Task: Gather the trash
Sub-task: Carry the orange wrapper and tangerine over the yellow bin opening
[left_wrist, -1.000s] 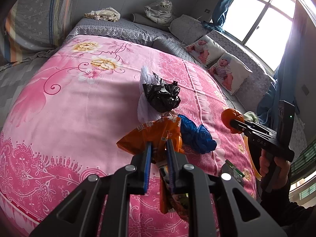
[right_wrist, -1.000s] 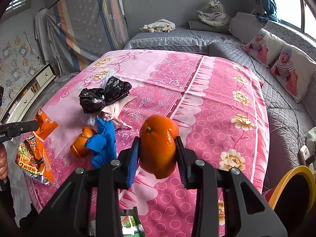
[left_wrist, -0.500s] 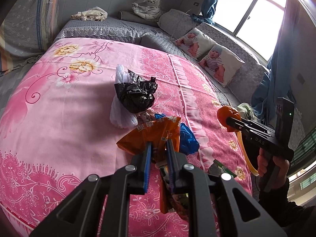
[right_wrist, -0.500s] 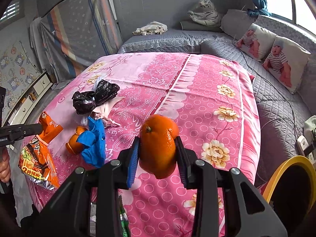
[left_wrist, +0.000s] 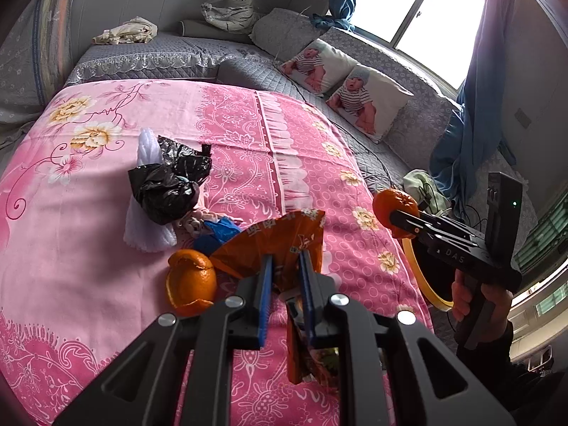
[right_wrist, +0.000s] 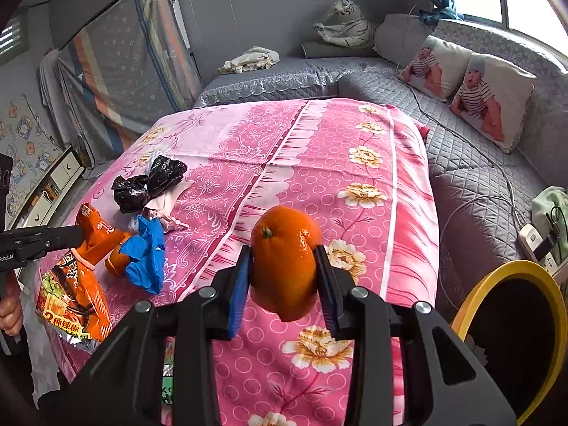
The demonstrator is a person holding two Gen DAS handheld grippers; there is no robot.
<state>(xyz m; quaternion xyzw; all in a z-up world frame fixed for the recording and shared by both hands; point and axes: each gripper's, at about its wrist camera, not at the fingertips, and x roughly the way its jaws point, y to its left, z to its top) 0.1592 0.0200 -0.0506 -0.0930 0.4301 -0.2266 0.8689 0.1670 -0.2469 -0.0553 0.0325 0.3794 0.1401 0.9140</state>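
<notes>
A bed spread with a pink floral sheet [right_wrist: 319,163] fills most of both views, its pattern changing from pale pink with yellow flowers to a deeper pink band of rings and blossoms. Around its far and window sides runs a grey quilted bench [right_wrist: 472,163], with two cushions printed with a baby [right_wrist: 493,99] leaning against the backrest, a plush white tiger [right_wrist: 346,23] in the corner and a crumpled cream cloth [right_wrist: 250,60] beside it. A bright window [left_wrist: 426,10] with blue curtains [left_wrist: 461,135] lights the room, and a striped fabric wardrobe [right_wrist: 124,67] stands against the grey wall. The left gripper [left_wrist: 285,266] is pinched tight on an orange snack wrapper [left_wrist: 280,241], which hangs from its jaws above the near edge of the sheet. The right gripper [right_wrist: 284,269] is clamped on an orange peel [right_wrist: 284,259] shaped like a whole fruit, carried in the air over the bed's near side, close to a yellow-rimmed trash bin [right_wrist: 514,323] at the bed's corner. Still lying on the sheet are a crumpled black plastic bag [left_wrist: 167,184] on top of a white plastic bag [left_wrist: 147,227], a scrunched blue glove [right_wrist: 145,259] just beside them, and another orange peel [left_wrist: 190,280] touching the blue glove.
</notes>
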